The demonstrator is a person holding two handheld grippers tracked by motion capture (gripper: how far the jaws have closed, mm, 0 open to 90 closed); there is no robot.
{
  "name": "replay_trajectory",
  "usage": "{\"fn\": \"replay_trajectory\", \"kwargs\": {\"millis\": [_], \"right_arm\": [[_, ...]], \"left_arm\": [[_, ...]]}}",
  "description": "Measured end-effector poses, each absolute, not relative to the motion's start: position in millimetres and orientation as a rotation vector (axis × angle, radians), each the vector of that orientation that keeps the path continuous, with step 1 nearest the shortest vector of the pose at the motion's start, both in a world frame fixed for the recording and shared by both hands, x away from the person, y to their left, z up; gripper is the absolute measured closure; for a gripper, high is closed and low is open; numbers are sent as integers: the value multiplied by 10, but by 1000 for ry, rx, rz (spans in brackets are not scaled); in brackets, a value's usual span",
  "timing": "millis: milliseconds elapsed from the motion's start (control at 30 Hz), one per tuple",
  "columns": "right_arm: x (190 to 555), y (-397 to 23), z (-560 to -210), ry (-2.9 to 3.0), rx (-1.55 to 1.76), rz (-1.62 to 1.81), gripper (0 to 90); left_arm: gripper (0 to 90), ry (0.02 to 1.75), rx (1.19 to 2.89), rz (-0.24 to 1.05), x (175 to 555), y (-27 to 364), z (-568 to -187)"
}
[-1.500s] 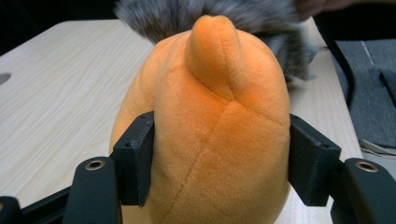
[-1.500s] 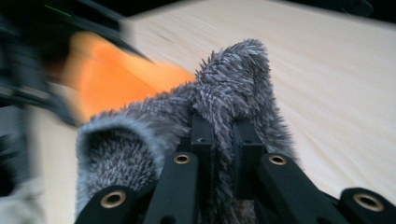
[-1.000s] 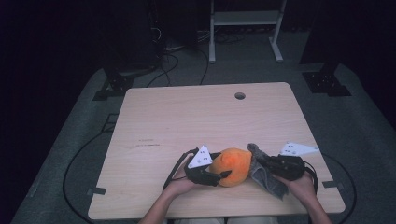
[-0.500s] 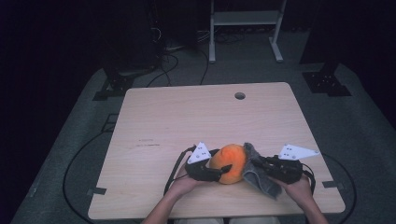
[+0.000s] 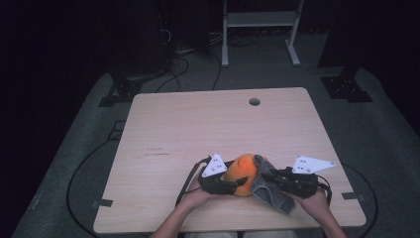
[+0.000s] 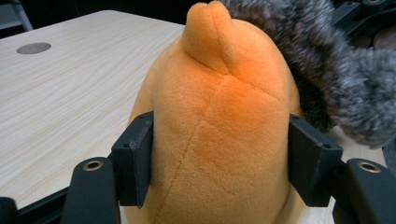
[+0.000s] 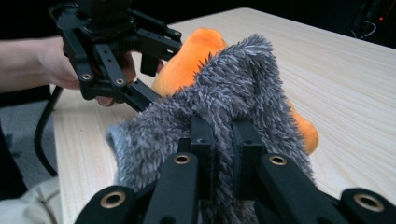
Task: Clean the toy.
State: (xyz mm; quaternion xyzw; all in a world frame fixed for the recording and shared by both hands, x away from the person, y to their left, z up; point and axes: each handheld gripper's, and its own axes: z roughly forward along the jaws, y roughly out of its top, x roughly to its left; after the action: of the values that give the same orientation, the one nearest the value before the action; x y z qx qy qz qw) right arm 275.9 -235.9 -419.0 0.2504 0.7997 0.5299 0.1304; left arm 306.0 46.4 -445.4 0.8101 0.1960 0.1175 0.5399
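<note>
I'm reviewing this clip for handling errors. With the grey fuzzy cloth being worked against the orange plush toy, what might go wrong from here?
The left hand-held gripper clamps the orange plush toy across its soft sides, and its jaws have just been closing; the toy may squirm out if tugged. The right hand-held gripper pinches only a fold of the grey fuzzy cloth, so the pile might slip free. Both sit near the table front edge and might drop off.

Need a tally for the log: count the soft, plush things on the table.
2. The orange plush toy sits clamped in the left gripper; the grey fuzzy cloth, pinched by the right gripper, drapes against it. None seems hidden.
</note>
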Motion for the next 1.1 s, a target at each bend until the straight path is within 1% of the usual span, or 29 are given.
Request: {"fn": "replay_trajectory", "kwargs": {"millis": [167,300,367,500,600,667,767,833,967,1033,1100], "right_arm": [[2860,-2464,-4275,2300,870,1439,812],[2758,-2384,-4126,2278,743,1584,812],[2768,-2313,-4146,2304,720,1516,811],[2852,-2443,-4212,2285,851,1450,812],[2758,-2406,-4114,2269,754,1564,811],[2766,-2342,-4119,2282,728,1551,811],[2865,-2402,-4255,2285,810,1441,812],[2908,-2495,-4297,2283,901,1391,814],[2805,-2442,-4175,2274,772,1559,813],[2857,-2405,-4216,2321,795,1466,812],[2889,-2463,-4214,2307,868,1450,812]], "left_arm": [[340,462,1921,268,3056,446,-4464],[344,444,1924,275,3024,403,-4477],[348,445,1931,285,3015,393,-4475],[352,440,1932,290,3016,372,-4473],[356,433,1937,298,3006,367,-4473],[356,440,1932,285,3014,388,-4471],[351,457,1916,254,3047,427,-4475],[353,455,1913,257,3054,422,-4479],[357,456,1913,275,3034,392,-4481],[360,449,1911,282,3021,376,-4486],[363,435,1916,289,3006,351,-4480]]}}
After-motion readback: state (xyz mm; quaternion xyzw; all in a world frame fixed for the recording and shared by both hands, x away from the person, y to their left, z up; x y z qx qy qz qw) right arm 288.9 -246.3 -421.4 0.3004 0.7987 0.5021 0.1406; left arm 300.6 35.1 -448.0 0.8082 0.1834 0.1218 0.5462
